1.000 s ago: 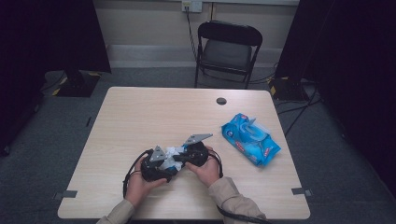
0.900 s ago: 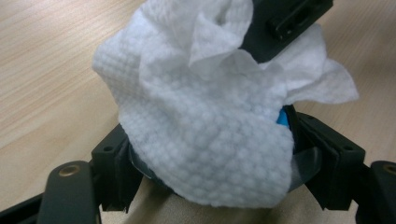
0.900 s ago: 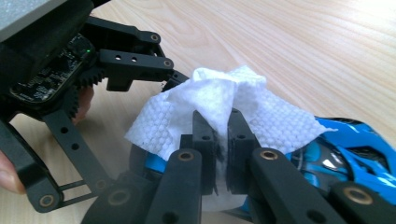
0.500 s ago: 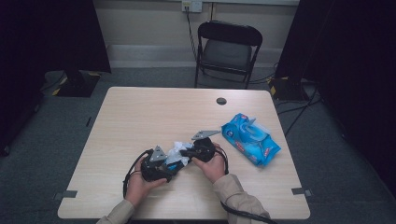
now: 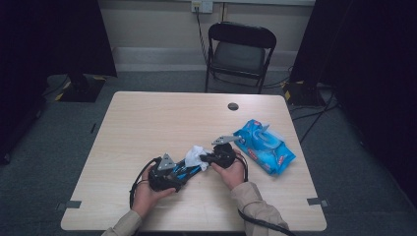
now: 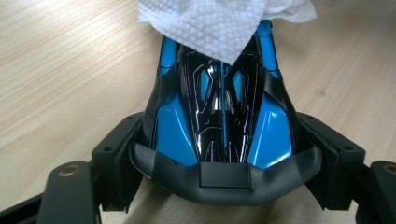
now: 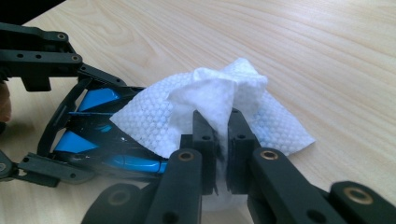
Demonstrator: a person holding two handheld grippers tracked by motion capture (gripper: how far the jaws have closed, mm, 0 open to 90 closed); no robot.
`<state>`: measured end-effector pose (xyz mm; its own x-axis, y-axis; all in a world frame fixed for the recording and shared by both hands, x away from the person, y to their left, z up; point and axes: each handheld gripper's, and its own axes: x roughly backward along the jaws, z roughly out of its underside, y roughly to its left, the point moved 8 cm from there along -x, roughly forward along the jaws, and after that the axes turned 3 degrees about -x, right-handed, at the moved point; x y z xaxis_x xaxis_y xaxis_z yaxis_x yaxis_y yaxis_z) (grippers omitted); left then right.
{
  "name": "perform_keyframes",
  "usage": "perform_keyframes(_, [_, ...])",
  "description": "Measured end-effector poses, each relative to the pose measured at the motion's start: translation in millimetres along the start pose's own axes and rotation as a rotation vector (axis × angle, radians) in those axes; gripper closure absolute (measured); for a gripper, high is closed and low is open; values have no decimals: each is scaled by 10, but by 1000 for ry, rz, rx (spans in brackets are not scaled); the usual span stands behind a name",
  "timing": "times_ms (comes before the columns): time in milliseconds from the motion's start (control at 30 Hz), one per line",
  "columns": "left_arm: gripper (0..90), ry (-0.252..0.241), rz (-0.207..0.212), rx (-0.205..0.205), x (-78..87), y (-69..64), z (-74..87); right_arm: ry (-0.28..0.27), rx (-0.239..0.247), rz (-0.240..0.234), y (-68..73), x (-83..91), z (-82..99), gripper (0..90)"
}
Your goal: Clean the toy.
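The left gripper (image 5: 184,170) stays clamped on a glossy blue-and-black toy car (image 6: 219,107). The right gripper (image 7: 218,140), pinching a white embossed wet wipe (image 7: 219,107), has shifted rightward, closer to the blue wipes packet (image 5: 264,145).

A person sits at the near edge of a wooden table (image 5: 147,123). The left gripper (image 5: 173,173) holds what looks like a blue and black toy car (image 5: 186,170), though it is small and hard to see. The right gripper (image 5: 210,158) holds a white wipe (image 5: 195,156) that lies on the car's far end. A blue pack of wipes (image 5: 264,146) lies near the table's right edge, just beside the right gripper. A small dark round thing (image 5: 233,106) sits by the far edge. A black chair (image 5: 238,51) stands behind the table.
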<state>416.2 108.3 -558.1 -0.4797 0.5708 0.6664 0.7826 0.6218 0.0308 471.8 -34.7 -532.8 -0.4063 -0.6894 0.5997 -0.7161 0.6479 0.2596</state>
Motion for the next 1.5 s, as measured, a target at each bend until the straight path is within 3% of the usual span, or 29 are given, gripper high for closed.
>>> perform_keyframes(433, [238,0,1,1,0,-1,0,-15,-26,60,-180,19,12,852])
perform_keyframes(533, [238,1,1,1,0,-1,0,-25,-66,43,-221,21,24,852])
perform_keyframes(667, [238,0,1,1,0,-1,0,-19,-42,68,-241,27,21,851])
perform_keyframes(867, [238,0,1,0,0,0,0,-9,-48,103,-345,73,73,851])
perform_keyframes(1100, [238,0,1,1,0,0,0,-14,-57,102,-413,179,162,851])
perform_keyframes(1233, [238,0,2,1,0,0,0,-23,-58,94,-400,279,178,851])
perform_keyframes(1500, [216,4,13,-3,-6,-15,-1,-46,-7,73,-281,516,241,851])
